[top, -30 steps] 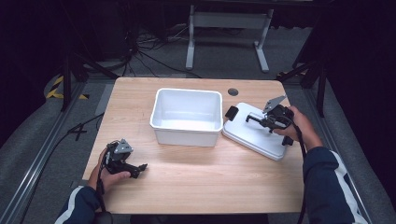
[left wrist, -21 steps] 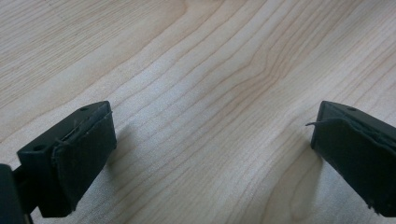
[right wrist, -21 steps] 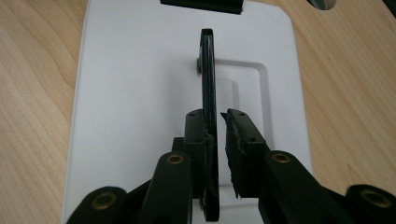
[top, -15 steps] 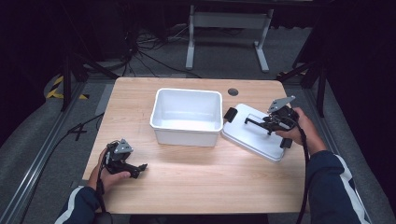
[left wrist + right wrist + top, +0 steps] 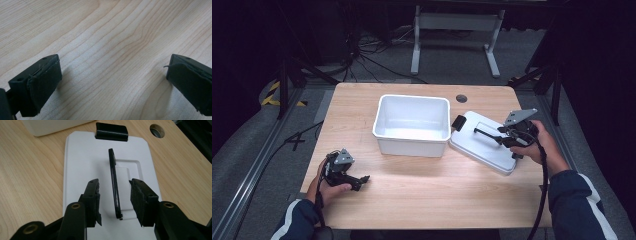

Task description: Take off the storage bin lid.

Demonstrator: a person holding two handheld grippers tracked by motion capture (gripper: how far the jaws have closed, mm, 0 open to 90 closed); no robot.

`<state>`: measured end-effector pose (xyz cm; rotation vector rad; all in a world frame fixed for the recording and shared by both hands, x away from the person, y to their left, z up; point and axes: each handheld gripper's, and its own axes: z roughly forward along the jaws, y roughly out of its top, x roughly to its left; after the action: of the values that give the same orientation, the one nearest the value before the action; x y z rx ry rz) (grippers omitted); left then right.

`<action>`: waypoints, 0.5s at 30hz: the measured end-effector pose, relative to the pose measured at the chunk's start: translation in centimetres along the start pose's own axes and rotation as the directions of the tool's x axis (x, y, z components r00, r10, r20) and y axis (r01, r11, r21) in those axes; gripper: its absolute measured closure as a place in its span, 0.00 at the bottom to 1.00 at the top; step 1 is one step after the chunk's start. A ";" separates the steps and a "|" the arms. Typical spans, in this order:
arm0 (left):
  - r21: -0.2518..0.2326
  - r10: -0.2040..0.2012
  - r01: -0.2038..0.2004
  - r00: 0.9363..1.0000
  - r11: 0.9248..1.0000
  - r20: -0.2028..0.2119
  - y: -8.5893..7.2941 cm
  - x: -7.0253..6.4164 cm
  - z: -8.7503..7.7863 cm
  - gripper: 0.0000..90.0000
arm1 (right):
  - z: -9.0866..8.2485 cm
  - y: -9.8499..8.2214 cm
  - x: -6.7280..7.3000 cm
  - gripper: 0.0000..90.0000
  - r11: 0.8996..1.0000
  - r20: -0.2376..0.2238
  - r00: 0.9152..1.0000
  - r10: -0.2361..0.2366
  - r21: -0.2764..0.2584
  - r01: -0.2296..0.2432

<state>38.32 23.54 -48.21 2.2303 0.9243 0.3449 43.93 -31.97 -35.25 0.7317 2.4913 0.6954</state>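
A white bin (image 5: pixel 412 146) stands open in the middle of the wooden table (image 5: pixel 432 200). To its right lies a white lid (image 5: pixel 484 147), flat on the table, with a black latch (image 5: pixel 458 122) at its bin-side end. In the right gripper view the lid (image 5: pixel 80 165) carries a thin black handle (image 5: pixel 113 167) standing up on edge. My right gripper (image 5: pixel 115 183) is open, one jaw on each side of that handle and neither pad touching it. My left gripper (image 5: pixel 359 181) rests at the front left, open over bare wood (image 5: pixel 113 62).
A round cable hole (image 5: pixel 461 98) sits in the table behind the lid. Dark floor, cables and a metal stand lie beyond the far edge. Bare wood stretches between the two hands along the front.
My right gripper has shifted slightly to the right and toward the person, staying over the lid's handle. The left gripper, bin and lid have not moved.
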 end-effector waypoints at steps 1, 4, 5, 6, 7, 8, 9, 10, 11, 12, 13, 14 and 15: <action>0.000 0.000 0.000 1.000 1.000 0.000 0.0 0.0 0.0 0.00 | -0.2 -0.1 0.1 0.65 1.000 0.002 1.000 0.002 -0.002 -0.002; 0.000 0.000 0.000 1.000 1.000 0.000 0.0 0.0 0.0 0.00 | -0.7 -0.4 0.5 0.61 1.000 0.007 1.000 0.003 -0.009 -0.003; 0.000 0.000 0.000 1.000 1.000 0.000 0.0 0.0 0.0 0.00 | -0.8 -0.5 0.6 0.60 1.000 0.015 1.000 0.004 -0.006 -0.004; 0.000 0.000 0.000 1.000 1.000 0.000 0.0 0.0 0.0 0.00 | -0.9 -0.6 0.7 0.59 1.000 0.019 1.000 0.003 -0.006 -0.002; 0.000 0.000 0.000 1.000 1.000 0.000 0.0 0.0 0.0 0.00 | -0.9 -0.6 0.7 0.59 1.000 0.019 1.000 0.003 -0.006 -0.002; 0.000 0.000 0.000 1.000 1.000 0.000 0.0 0.0 0.0 0.00 | -1.1 -0.8 0.9 0.56 1.000 0.030 0.999 0.012 -0.002 -0.011; 0.000 0.000 0.000 1.000 1.000 0.000 0.0 0.0 0.0 0.00 | -1.1 -0.8 0.9 0.56 1.000 0.030 0.999 0.012 -0.002 -0.011; 0.000 0.000 0.000 1.000 1.000 0.000 0.0 0.0 0.0 0.00 | -1.2 -0.9 1.0 0.55 1.000 0.034 0.999 0.014 -0.001 -0.014; 0.000 0.000 0.000 1.000 1.000 0.000 0.0 0.0 0.0 0.00 | -1.4 -1.1 1.1 0.53 1.000 0.033 0.999 0.011 -0.006 -0.011; 0.000 0.000 0.000 1.000 1.000 0.000 0.0 0.0 0.0 0.00 | -1.5 -1.3 1.3 0.53 1.000 0.033 0.999 0.018 -0.006 -0.017; 0.000 0.000 0.000 1.000 1.000 0.000 0.0 0.0 0.0 0.00 | -1.6 -1.4 1.4 0.52 1.000 0.035 0.999 0.010 -0.004 -0.010; 0.000 0.000 0.000 1.000 1.000 0.000 0.0 0.0 0.0 0.00 | -1.6 -1.5 1.5 0.51 1.000 0.034 0.999 0.009 -0.005 -0.009; 0.000 0.000 0.000 1.000 1.000 0.000 0.0 0.0 0.0 0.00 | -1.7 -1.6 1.6 0.51 1.000 0.034 0.999 0.011 -0.007 -0.011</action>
<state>38.32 23.54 -48.21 2.2302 0.9245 0.3450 41.22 -32.77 -35.33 0.7496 2.4549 0.6893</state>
